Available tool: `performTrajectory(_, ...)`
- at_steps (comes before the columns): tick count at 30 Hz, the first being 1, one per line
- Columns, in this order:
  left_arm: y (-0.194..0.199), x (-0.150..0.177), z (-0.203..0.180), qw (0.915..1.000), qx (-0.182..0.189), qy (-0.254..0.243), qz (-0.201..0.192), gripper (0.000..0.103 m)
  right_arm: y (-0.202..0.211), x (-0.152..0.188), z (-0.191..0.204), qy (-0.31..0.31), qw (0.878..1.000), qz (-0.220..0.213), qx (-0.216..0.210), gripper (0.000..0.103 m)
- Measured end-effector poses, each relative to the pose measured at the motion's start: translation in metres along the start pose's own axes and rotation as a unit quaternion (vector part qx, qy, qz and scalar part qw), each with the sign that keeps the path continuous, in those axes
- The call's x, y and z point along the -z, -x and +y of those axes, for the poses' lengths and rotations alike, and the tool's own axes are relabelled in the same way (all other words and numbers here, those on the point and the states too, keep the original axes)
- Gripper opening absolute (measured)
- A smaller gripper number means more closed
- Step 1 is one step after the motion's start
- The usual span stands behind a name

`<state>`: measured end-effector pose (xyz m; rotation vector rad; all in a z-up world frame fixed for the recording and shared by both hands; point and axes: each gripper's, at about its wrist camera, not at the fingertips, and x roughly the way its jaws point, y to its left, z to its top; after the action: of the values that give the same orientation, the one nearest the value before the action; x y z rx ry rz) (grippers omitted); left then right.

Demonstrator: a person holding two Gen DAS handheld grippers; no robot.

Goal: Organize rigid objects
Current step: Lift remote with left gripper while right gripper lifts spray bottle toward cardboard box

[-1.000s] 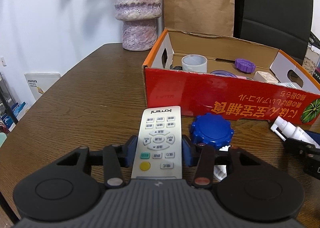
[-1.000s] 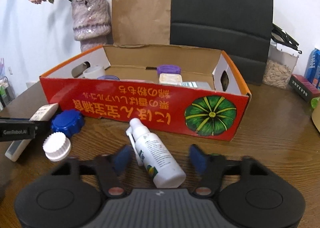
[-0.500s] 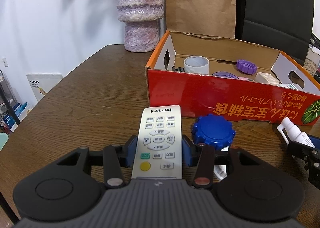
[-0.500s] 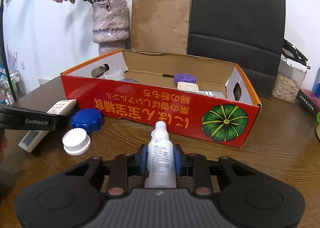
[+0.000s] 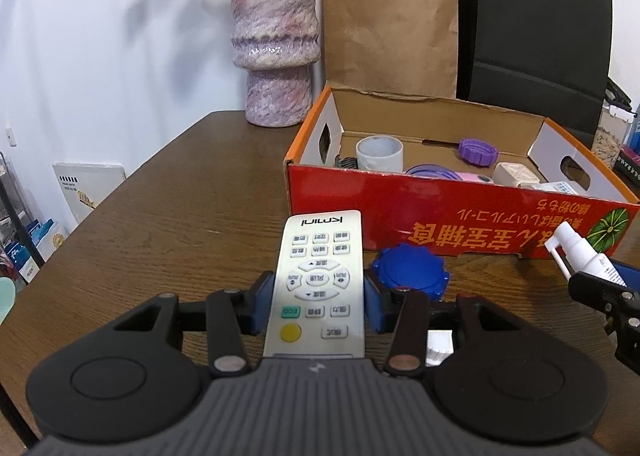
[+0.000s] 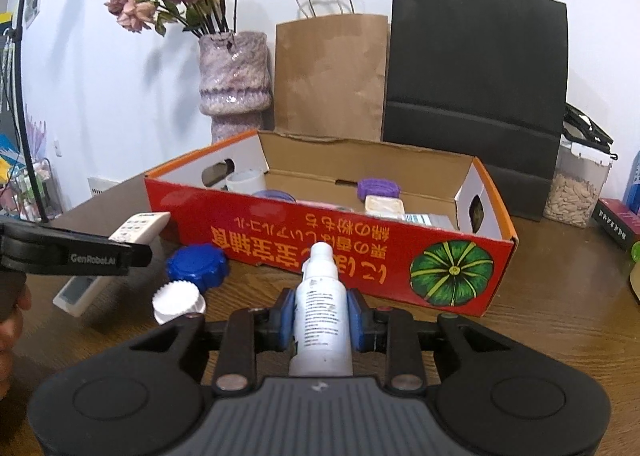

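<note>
My left gripper (image 5: 319,306) is shut on a white remote control (image 5: 320,280) and holds it above the table, in front of the red cardboard box (image 5: 460,216). My right gripper (image 6: 322,314) is shut on a white spray bottle (image 6: 322,320), lifted in front of the box (image 6: 320,236). The bottle also shows in the left wrist view (image 5: 580,252), and the remote in the right wrist view (image 6: 138,228). A blue lid (image 5: 410,270) and a white ridged cap (image 6: 178,302) lie on the table before the box.
The box holds a grey cup (image 5: 379,153), a purple lid (image 5: 478,150), a cream block (image 5: 516,173) and other items. A purple vase (image 5: 276,48), a brown bag (image 5: 390,28) and a black bag (image 5: 532,32) stand behind. A clear container (image 6: 576,192) stands at right.
The right gripper closed on the spray bottle and lifted it off the table. Both grippers rose with their objects; the left kept its hold on the remote.
</note>
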<state>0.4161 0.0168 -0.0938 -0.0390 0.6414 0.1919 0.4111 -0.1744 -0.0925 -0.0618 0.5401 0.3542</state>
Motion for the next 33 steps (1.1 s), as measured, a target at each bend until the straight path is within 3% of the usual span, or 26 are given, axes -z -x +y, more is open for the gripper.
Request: performTrajectory(33, 0.055, -0.016, -0.034, 0.9969, 0.019, -0.013, -0.075, 0.047, 0.043, -0.02, -0.003, -0.024, 0.997, -0.074, -0.021, 0.027)
